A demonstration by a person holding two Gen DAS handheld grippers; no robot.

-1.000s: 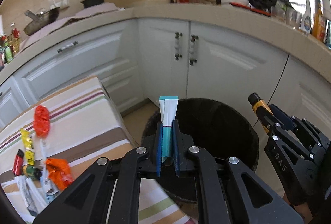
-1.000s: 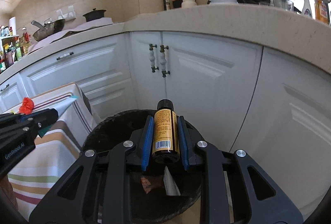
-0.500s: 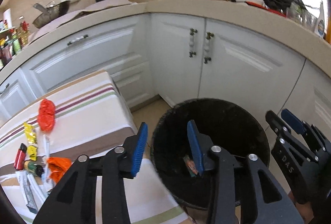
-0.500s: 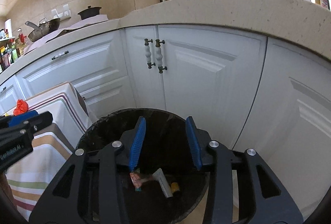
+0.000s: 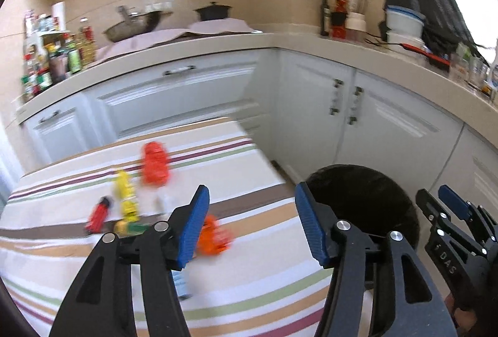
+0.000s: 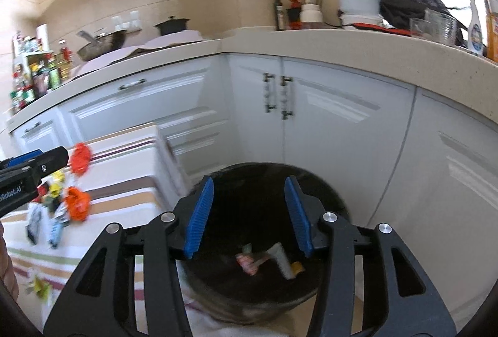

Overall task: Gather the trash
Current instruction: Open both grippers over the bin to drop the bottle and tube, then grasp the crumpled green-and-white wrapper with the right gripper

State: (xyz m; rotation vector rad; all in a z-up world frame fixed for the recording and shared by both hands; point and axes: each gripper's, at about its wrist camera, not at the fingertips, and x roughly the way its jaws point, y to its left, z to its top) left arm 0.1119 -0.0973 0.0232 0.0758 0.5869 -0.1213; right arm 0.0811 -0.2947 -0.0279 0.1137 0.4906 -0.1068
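Left gripper [image 5: 250, 223]: jaws spread, nothing between them, positioned above the striped desk [image 5: 249, 290]. Right gripper [image 6: 249, 212]: jaws spread and empty, above the black trash bin [image 6: 330, 200]. Bin contents: a wrapper [image 6: 247, 262], a white tube [image 6: 281, 256]. Beyond the left gripper, blurred trash lies on the desk: orange wrapper [image 5: 214, 235], yellow packets [image 5: 126, 196], red wrapper [image 5: 154, 162]. White cabinets [image 5: 389, 131] stand behind

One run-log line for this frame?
left tongs: open, empty | right tongs: open, empty, over black bin | bin: trash inside | striped table: wrappers left
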